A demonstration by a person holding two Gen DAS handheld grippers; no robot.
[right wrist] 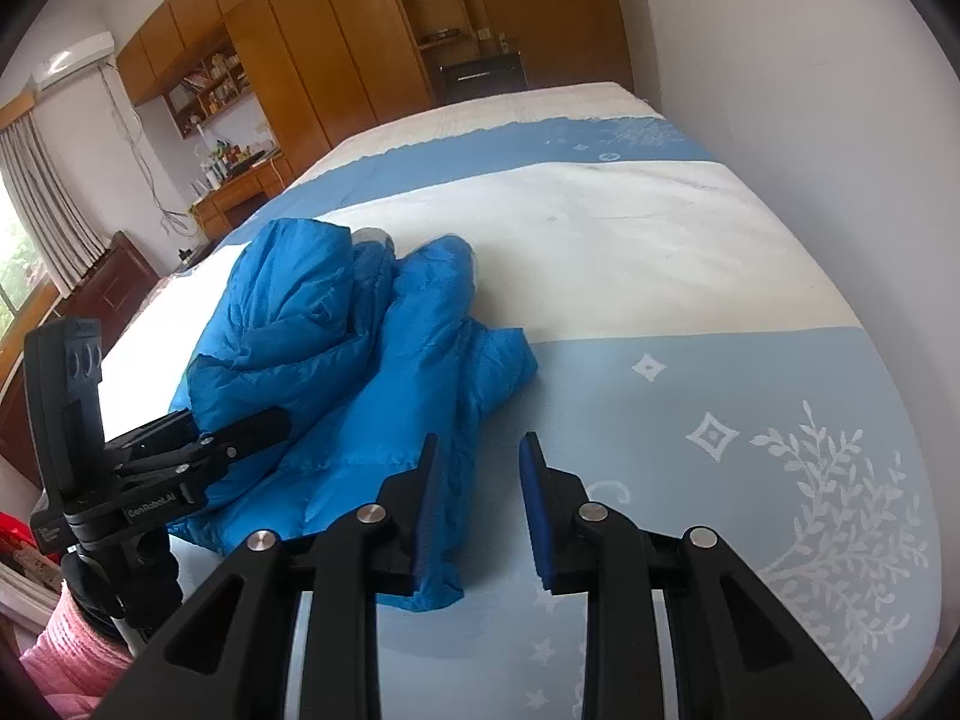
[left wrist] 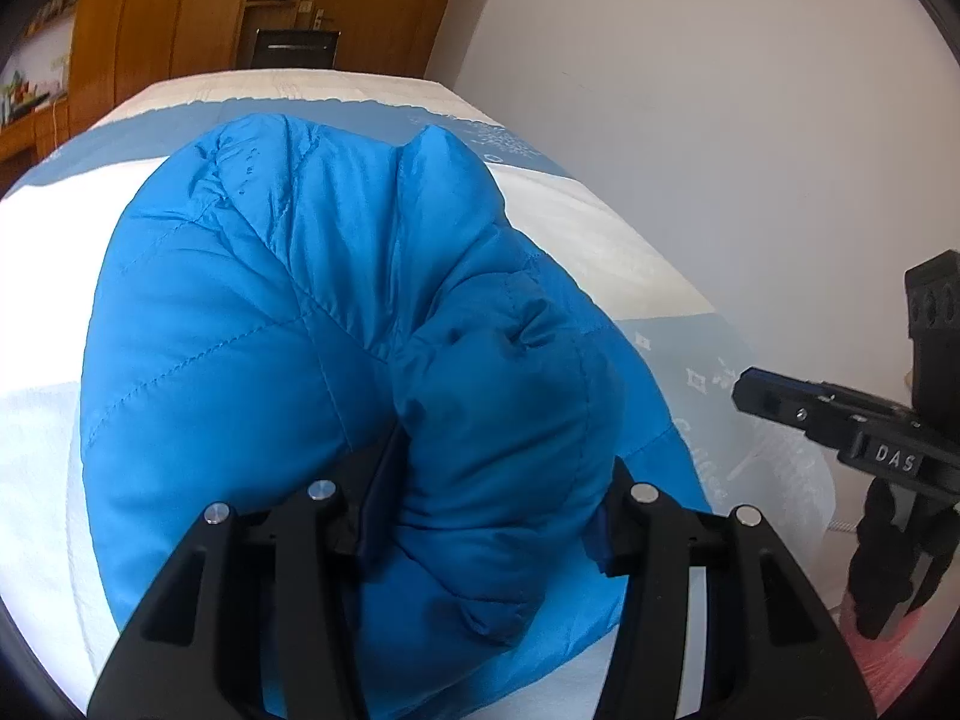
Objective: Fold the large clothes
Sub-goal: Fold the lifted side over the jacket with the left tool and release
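A blue quilted puffer jacket (left wrist: 288,300) lies bunched on the bed; it also shows in the right wrist view (right wrist: 360,372). My left gripper (left wrist: 492,516) is shut on a thick fold of the jacket, the padding bulging between its jaws; it appears from the side in the right wrist view (right wrist: 240,429) at the jacket's near left edge. My right gripper (right wrist: 477,504) is open and empty, hovering just above the jacket's near right hem and the bedcover. It shows at the right edge of the left wrist view (left wrist: 744,387).
The bed (right wrist: 690,252) has a white and light-blue cover with white leaf prints. A white wall (right wrist: 810,60) runs along its right side. Wooden wardrobes (right wrist: 312,48) and a desk (right wrist: 234,192) stand beyond. Something pink (right wrist: 72,654) lies low at the left.
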